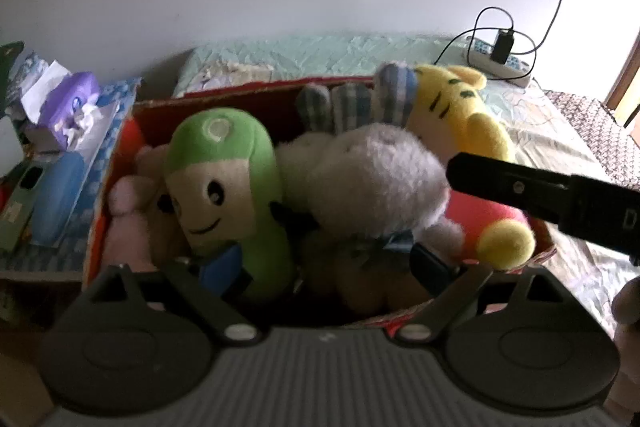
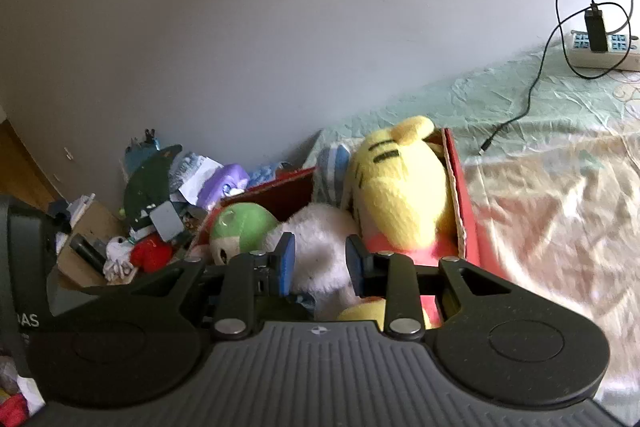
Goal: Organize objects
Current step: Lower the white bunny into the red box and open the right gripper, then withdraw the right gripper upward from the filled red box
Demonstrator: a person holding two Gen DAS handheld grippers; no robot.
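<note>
My left gripper (image 1: 326, 267) hangs spread over the toys in the red box (image 1: 108, 211). My right gripper (image 2: 320, 263), unclenched, straddles the white plush (image 2: 320, 247).

Premises: a domestic bedroom. A bed (image 2: 520, 163) with a crumpled pale green quilted cover stands against a plain white wall. A power strip (image 2: 604, 49) with a charger and trailing black cable lies on the bedding. A red cardboard box (image 1: 120, 163) of plush toys sits on the bed. Beside it, a cluttered side surface (image 1: 48, 259) carries a purple tissue pack (image 1: 72, 103) and loose household oddments.
</note>
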